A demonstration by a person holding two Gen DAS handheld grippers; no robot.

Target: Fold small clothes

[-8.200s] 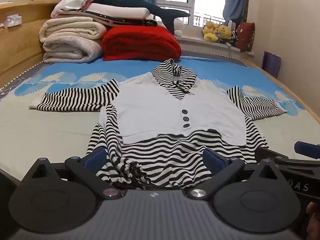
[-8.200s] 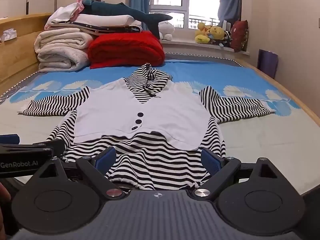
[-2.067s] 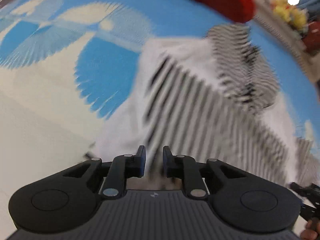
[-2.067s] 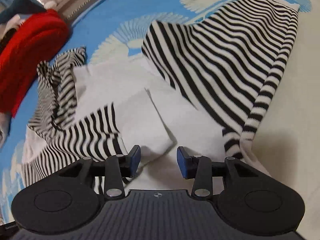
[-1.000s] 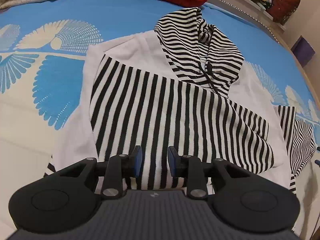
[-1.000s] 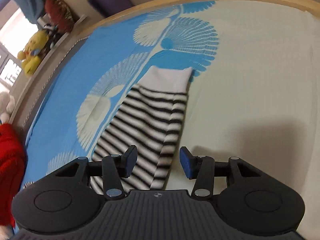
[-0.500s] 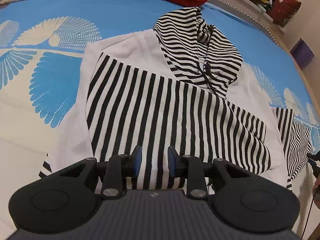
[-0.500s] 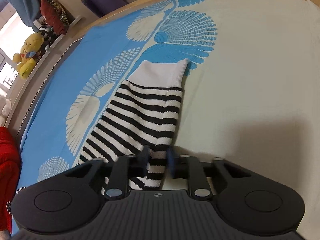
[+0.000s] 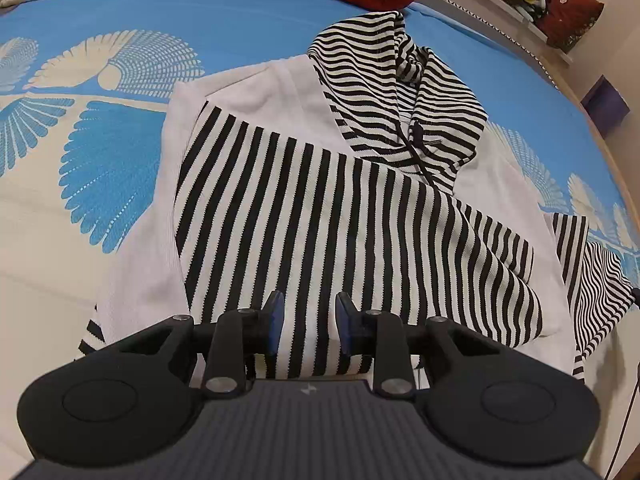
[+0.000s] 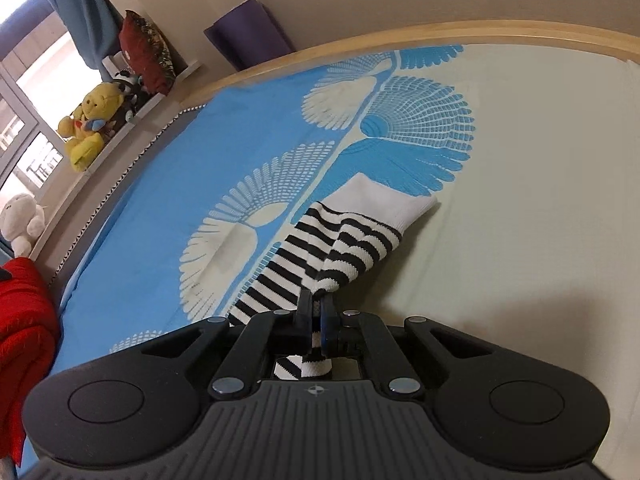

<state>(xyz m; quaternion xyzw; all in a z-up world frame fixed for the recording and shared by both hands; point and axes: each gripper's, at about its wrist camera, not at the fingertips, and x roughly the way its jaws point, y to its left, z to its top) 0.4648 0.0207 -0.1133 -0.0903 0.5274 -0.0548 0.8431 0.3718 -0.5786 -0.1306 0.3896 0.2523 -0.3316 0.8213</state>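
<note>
A bed [image 9: 48,264] with a blue and cream fan-print cover fills both views, and the small hooded top [image 9: 360,208] lies flat on it, one striped sleeve [image 9: 320,216] already laid across the chest. The other sleeve [image 10: 332,248] stretches out sideways, its fabric bunched where the right gripper [image 10: 316,316] is clenched on it near the white cuff [image 10: 380,200], probably to carry it across too. The left gripper [image 9: 308,316] hangs part-open over the folded sleeve; whether its pads touch cloth is hard to make out
</note>
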